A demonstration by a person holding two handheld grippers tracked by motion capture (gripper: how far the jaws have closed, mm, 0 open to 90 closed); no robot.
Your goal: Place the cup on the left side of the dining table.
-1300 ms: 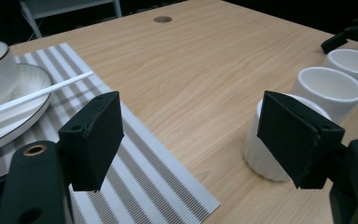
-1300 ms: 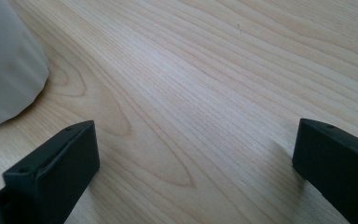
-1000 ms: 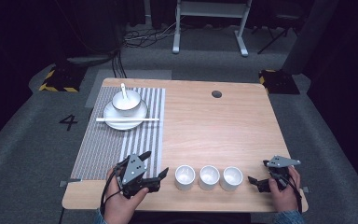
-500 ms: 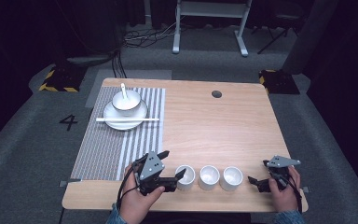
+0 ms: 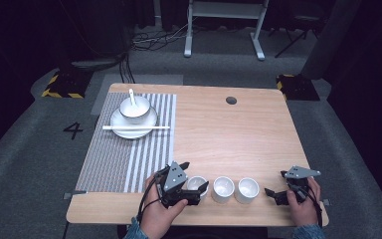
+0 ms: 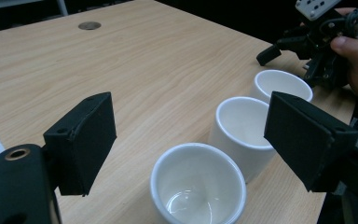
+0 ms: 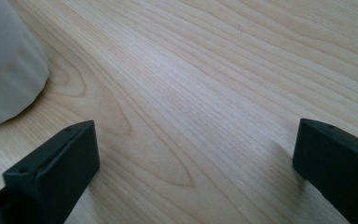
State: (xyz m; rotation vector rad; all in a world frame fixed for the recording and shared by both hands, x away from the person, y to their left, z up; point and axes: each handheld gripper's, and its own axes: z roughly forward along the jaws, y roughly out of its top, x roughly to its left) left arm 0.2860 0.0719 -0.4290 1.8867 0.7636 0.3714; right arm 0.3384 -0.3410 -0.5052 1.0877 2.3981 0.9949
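Dark room all around, grey carpet with a "4" marked on it, and a light wooden table in the middle of my feed. Honestly a lot of the background is just black, can't make out much beyond some cables and a white frame's legs at the far side.

On the near edge I've got three small white cups in a row. My left gripper sits right at the leftmost cup; from up top the gripper body covers part of that cup, so I can't tell if a jaw touches it. In the left gripper view the jaws stand wide apart with that cup between them, its bottom edge cut off by the frame. It's plain, glossy and empty inside. The middle cup sits just beside it, and the far cup is partly hidden behind the black jaw.

My right gripper rests off to the right of the row, near the table edge, jaws spread wide over bare wood. In its own view a blurry white shape fills the left corner, probably a cup but too blurred to be sure.

Far left there's a striped placemat with a plate, a bowl holding a spoon, and chopsticks lying across the plate.
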